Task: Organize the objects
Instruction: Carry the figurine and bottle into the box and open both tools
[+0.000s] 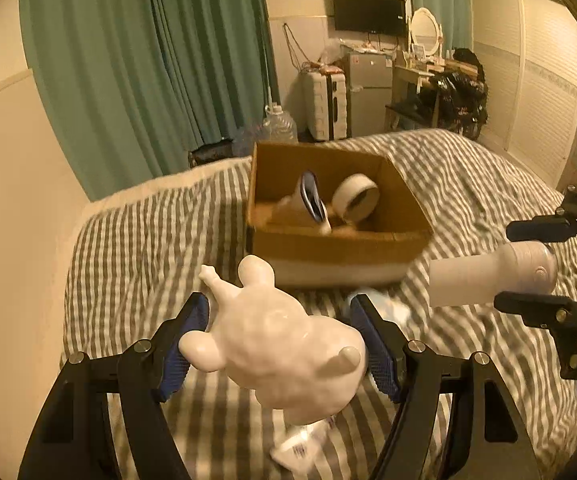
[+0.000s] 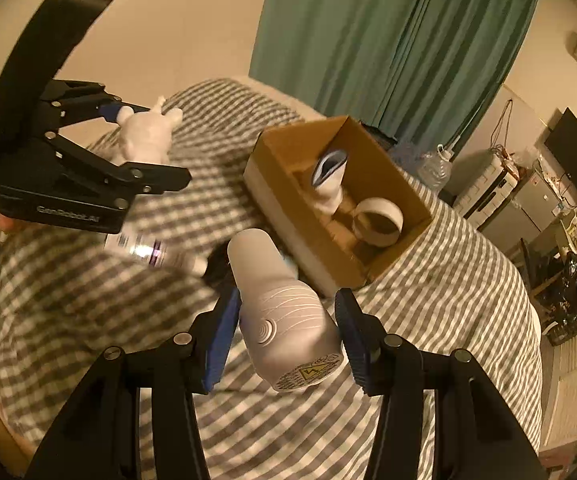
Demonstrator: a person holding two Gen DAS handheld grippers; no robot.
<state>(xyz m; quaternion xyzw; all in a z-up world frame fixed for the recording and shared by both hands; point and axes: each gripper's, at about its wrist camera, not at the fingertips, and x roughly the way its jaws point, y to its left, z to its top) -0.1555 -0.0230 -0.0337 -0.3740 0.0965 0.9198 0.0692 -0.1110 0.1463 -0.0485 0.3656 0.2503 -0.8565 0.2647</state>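
My left gripper (image 1: 280,328) is shut on a white bear figurine (image 1: 280,344) and holds it above the striped bed, short of the open cardboard box (image 1: 328,248). My right gripper (image 2: 288,320) is shut on a white hair dryer (image 2: 280,304), its nozzle pointing toward the box (image 2: 288,208). The dryer also shows at the right of the left wrist view (image 1: 488,276). The left gripper with the bear shows at the upper left of the right wrist view (image 2: 144,136). Inside the box lie a roll of white tape (image 1: 356,196) and a white and blue item (image 1: 312,200).
The striped bedcover (image 1: 128,248) spans both views. A white labelled tube (image 2: 148,252) lies on it below the left gripper, and a white packet (image 1: 300,444) lies under the bear. Green curtains (image 1: 148,60), a water jug (image 1: 278,124), a suitcase and a small fridge stand beyond the bed.
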